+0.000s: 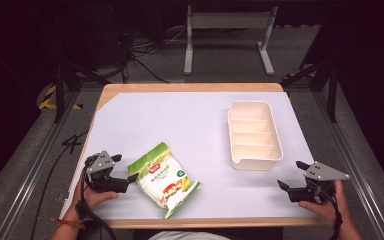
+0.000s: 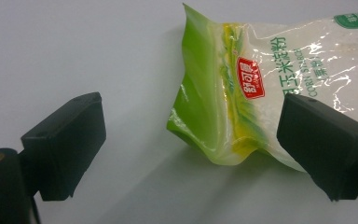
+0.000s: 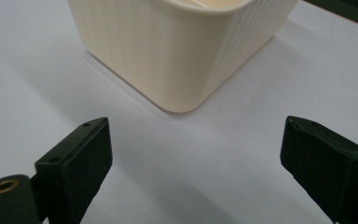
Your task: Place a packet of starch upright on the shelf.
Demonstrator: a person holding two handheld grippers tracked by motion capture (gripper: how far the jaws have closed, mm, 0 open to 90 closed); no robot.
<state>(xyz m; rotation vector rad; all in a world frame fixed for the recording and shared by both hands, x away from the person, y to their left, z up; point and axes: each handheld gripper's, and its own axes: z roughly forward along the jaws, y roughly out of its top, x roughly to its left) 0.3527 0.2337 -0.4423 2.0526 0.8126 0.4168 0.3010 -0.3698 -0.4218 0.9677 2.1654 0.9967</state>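
Bag: corn starch bag lay flat near the table's front edge, left of middle, turned at an angle. Green and yellow at one end, clear plastic over white powder, red logo, green print.
Left gripper: left gripper sat by the front left corner, jaws wide apart, right up against the bag's green end. In the left gripper view the bag had a corner between the jaws, but nothing was pinched.
Left hand: left hand wrapped round the handle, bracelet on the wrist.
Bin: cream divided bin stood on the right half of the table, four compartments, long side running front to back. Well apart from the bag.
Right gripper: right gripper was near the front right corner, jaws spread, holding nothing, aimed at the bin's rounded corner.
Right hand: right hand partly cut off by the bottom edge.
Table: white sheet over a wooden table; wood showed at the edges.
Hard to see: bin's inside from the right gripper view; small print on the bag too blurry.
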